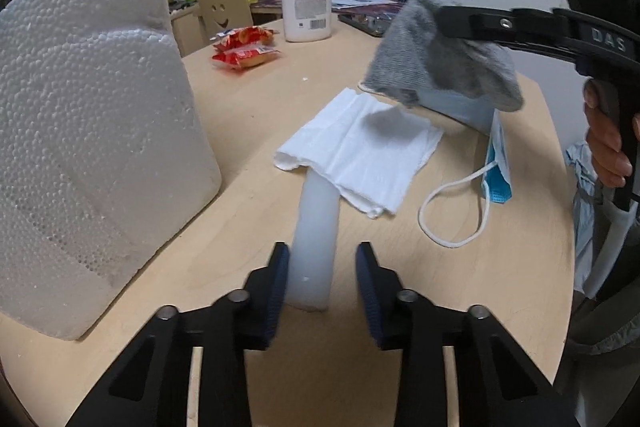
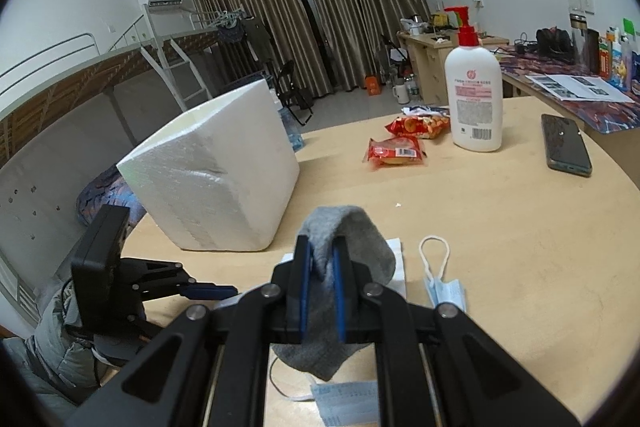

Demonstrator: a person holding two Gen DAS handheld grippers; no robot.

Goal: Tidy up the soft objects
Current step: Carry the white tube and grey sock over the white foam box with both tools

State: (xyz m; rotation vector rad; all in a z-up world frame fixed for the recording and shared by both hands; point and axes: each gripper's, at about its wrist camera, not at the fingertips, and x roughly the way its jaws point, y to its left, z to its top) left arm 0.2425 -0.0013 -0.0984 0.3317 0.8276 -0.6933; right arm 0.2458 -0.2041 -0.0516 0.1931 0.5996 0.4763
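My right gripper [image 2: 322,267] is shut on a grey sock [image 2: 352,239] and holds it above the round wooden table [image 2: 500,227]. In the left wrist view the sock [image 1: 440,63] hangs from that gripper over a blue face mask [image 1: 496,163]. My left gripper [image 1: 322,267] is open, its jaws either side of a white foam cylinder [image 1: 314,239] that lies on the table under a white tissue [image 1: 360,151]. A white foam box [image 2: 216,179] stands at the table's left; it also shows in the left wrist view [image 1: 88,131].
A lotion pump bottle [image 2: 474,95], two red snack packets [image 2: 396,151] and a phone [image 2: 566,145] sit at the far side. A second blue mask [image 2: 446,289] lies near the table's front. Desk, bunk bed and curtains stand beyond.
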